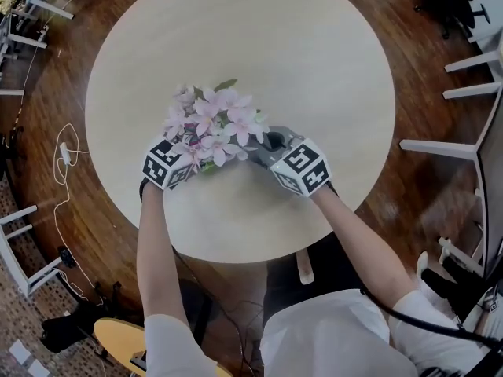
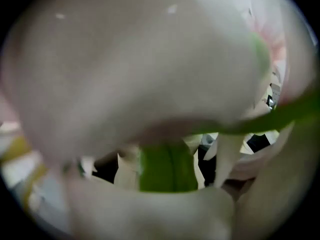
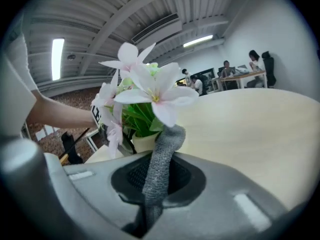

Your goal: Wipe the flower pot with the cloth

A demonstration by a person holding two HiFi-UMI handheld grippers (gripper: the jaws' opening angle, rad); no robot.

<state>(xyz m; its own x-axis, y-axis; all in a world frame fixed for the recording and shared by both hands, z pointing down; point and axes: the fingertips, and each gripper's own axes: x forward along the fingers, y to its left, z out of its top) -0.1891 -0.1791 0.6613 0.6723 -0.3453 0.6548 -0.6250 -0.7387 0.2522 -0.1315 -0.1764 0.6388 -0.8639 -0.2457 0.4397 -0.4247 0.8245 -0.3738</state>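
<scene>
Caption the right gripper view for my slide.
Right claw shut on the grey cloth, flower pot with pink blooms just beyond on the round table.

Short white sleeves cover the upper arms. The left tool and right tool each carry a cube of black-and-white square markers. The right tool's shell is smooth grey plastic with a dark ribbed hollow and pale rectangular marks. A black cable trails beside the right sleeve.

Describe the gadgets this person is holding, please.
The left gripper and right gripper each bear a cube of black-and-white square markers. The right one's moulded body is grey with a dark recess. The person wears a white short-sleeved top; a black cable trails by the right arm.
</scene>
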